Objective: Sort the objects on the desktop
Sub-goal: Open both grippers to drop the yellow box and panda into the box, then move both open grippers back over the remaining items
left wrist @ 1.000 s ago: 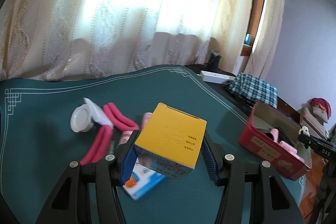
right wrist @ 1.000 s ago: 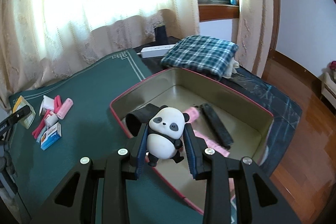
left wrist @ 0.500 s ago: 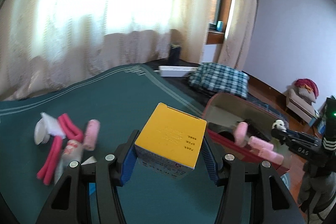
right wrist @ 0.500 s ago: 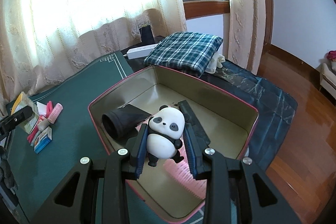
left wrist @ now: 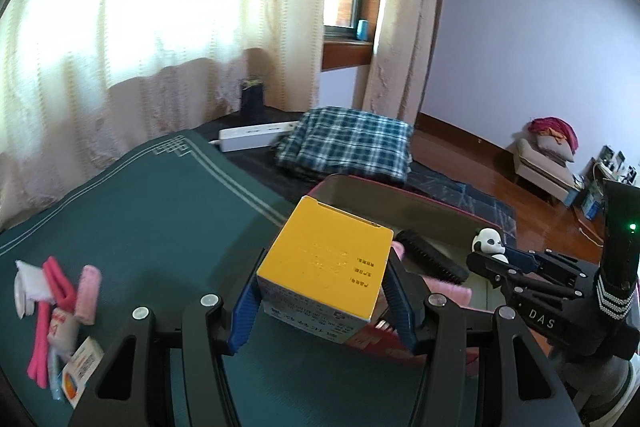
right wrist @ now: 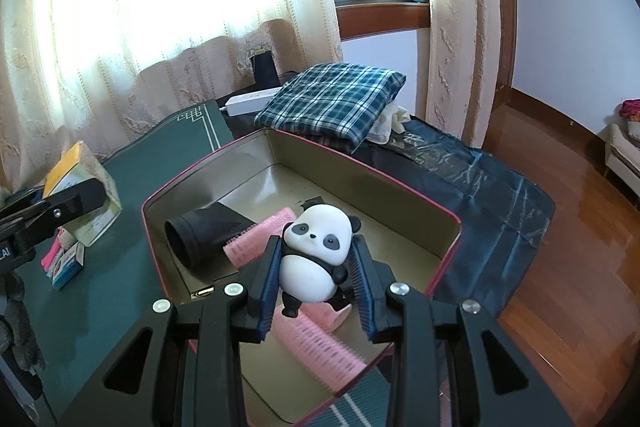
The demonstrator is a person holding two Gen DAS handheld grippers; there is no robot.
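Yellow card topped the small box (left wrist: 325, 269) that the left gripper (left wrist: 322, 301) held clamped between its blue pads, lifted above the green table mat (left wrist: 152, 211) and just short of the near-left corner of the red tin box (right wrist: 404, 183). In the right wrist view the same yellow-topped box (right wrist: 80, 183) hung at the far left, beside the tin.

The right gripper (right wrist: 316, 281) was closed on a panda figurine (right wrist: 314, 251), pads pressing its sides, and held it over the near part of the open tin. From the left wrist camera the panda (left wrist: 488, 241) showed small at the right, in that gripper's fingertips above the tin.

Inside the tin lay a black tube-like item (right wrist: 200, 233) at the left, a pink hair roller (right wrist: 260, 237) next to it, and another pink roller (right wrist: 316, 343) near the front wall. A black brush (left wrist: 432, 261) also lay inside.

On the mat to the left sat a cluster of leftover things: pink foam strips (left wrist: 48, 315), a pink roller (left wrist: 89, 293), a white round piece (left wrist: 22, 293) and a small blue-and-white carton (left wrist: 78, 377).

Beyond the tin lay a folded plaid cloth (right wrist: 336, 103) and a white power strip (left wrist: 256, 135).
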